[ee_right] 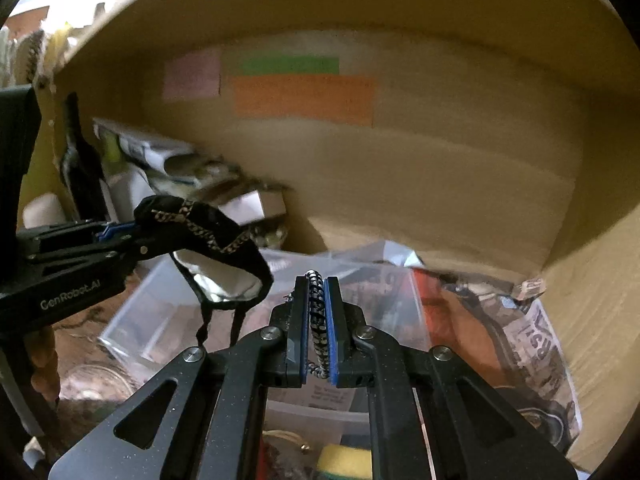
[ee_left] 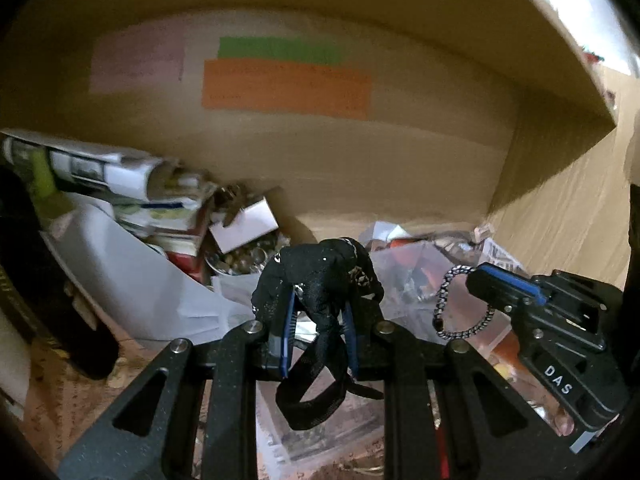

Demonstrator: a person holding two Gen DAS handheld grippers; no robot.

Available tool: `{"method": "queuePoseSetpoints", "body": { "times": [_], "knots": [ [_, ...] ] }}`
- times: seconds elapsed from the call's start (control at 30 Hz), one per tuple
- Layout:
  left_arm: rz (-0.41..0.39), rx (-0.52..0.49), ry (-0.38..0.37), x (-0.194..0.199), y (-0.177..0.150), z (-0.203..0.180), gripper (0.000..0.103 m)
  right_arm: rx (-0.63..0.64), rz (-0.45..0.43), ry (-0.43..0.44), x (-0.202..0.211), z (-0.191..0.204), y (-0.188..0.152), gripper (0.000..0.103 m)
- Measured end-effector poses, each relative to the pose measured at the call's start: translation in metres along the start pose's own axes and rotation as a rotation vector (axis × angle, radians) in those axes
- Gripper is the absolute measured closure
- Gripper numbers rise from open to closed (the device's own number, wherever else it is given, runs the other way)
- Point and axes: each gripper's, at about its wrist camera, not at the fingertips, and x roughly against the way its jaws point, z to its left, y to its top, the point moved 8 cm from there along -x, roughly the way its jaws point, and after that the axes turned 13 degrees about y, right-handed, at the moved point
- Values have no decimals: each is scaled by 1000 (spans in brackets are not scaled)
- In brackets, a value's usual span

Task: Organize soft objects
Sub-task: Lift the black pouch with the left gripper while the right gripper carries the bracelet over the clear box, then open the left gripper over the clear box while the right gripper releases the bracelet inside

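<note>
My left gripper [ee_left: 320, 304] is shut on a black fabric piece [ee_left: 320, 276] with a gold patterned band and dangling straps; it hangs over the clutter and also shows in the right wrist view [ee_right: 208, 224]. My right gripper [ee_right: 317, 312] is shut on a black-and-white braided elastic loop [ee_right: 316, 320]. In the left wrist view the right gripper [ee_left: 476, 280] sits to the right, with the loop [ee_left: 460, 304] hanging from its tip. Both grippers are inside a large cardboard box [ee_left: 360, 160].
The box's back wall carries pink, green and orange labels [ee_right: 304, 100]. At the left lie rolled papers [ee_left: 100, 168], a small white box [ee_left: 244, 224], a dark bottle [ee_right: 80, 160] and a white container [ee_left: 120, 264]. A clear plastic bag [ee_right: 380, 280] and newspaper [ee_right: 532, 340] lie below.
</note>
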Motion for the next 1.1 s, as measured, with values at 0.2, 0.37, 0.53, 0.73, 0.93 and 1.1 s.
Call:
{"method": "queuePoseSetpoints", "body": {
  "times": [0.2,0.37,0.53,0.73,0.93,1.1],
  "knots": [
    [106,-31,-18,-34,-16,-9,82,-8,81,29,-27,-12,-8,96],
    [128,-40,0,-44,-21,-9,78,-20,129,10,-40,-22,-16,96],
    [121,-43,6,-38,-21,-10,61,-41,152,8,-47,-26,-19,90],
    [65,-51,27,-19,-13,-6,41,-18,80,-27,-31,-24,-10,47],
    [-15,-53,36,18,-4,-1,27,8,6,-38,-2,-15,2,37],
    [-60,-57,41,48,-6,5,11,14,-61,-28,29,-6,4,30]
  ]
}}
